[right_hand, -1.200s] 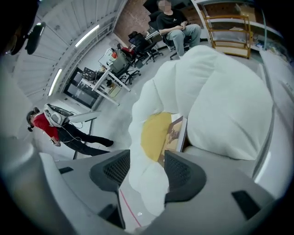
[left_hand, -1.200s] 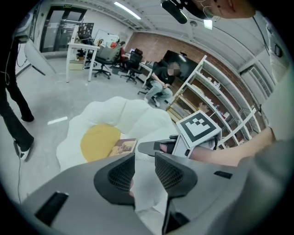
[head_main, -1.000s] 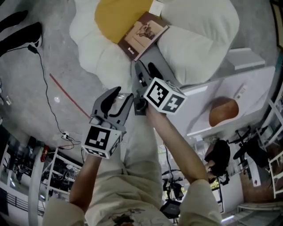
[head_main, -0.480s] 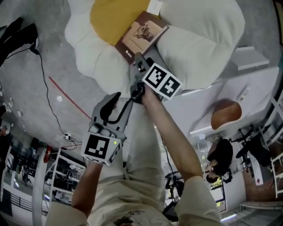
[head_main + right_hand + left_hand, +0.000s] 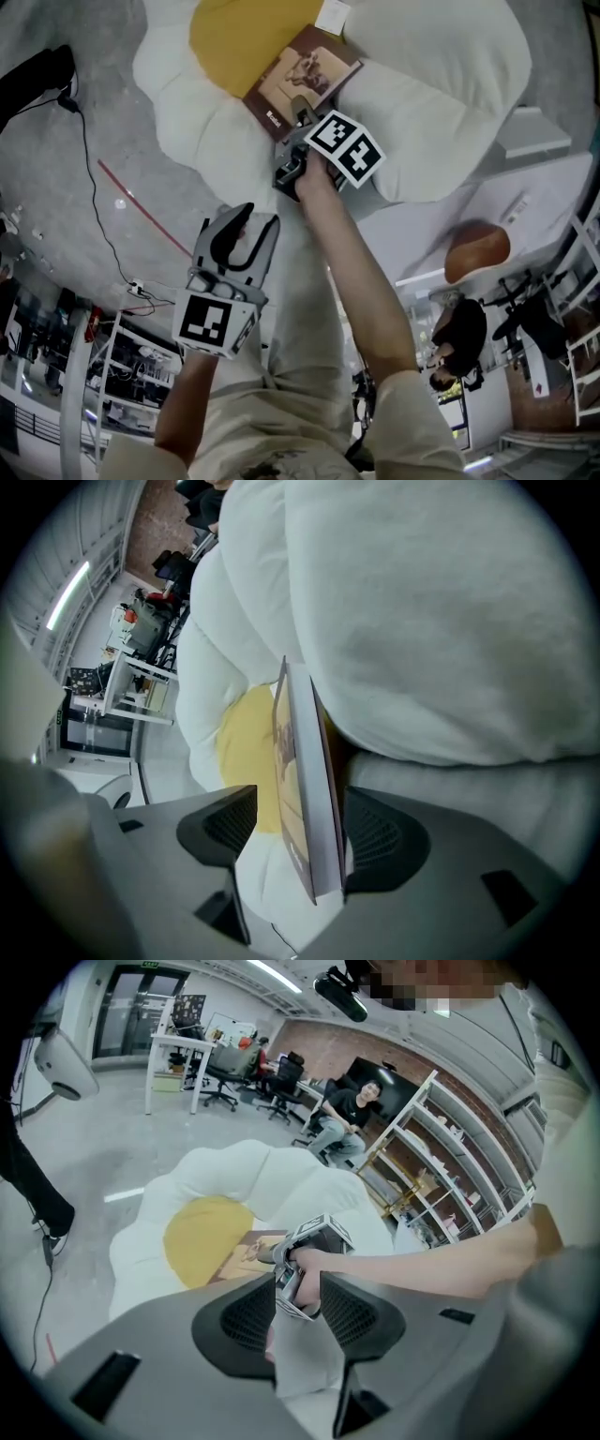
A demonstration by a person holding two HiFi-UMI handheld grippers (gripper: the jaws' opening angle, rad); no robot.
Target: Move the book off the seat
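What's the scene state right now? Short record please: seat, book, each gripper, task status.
seat: white flower-shaped cushion with a yellow centre
book: brown, lying on the seat, partly over the centre
right gripper: down at the book; fingers apart and just been opening; book's edge between them, not clamped
left gripper: away from the seat; fingers apart, nothing between them
task status: book not yet off the seat

White cushion (image 5: 441, 84) close against book (image 5: 302, 77) one side; yellow seat (image 5: 234, 37) side free.
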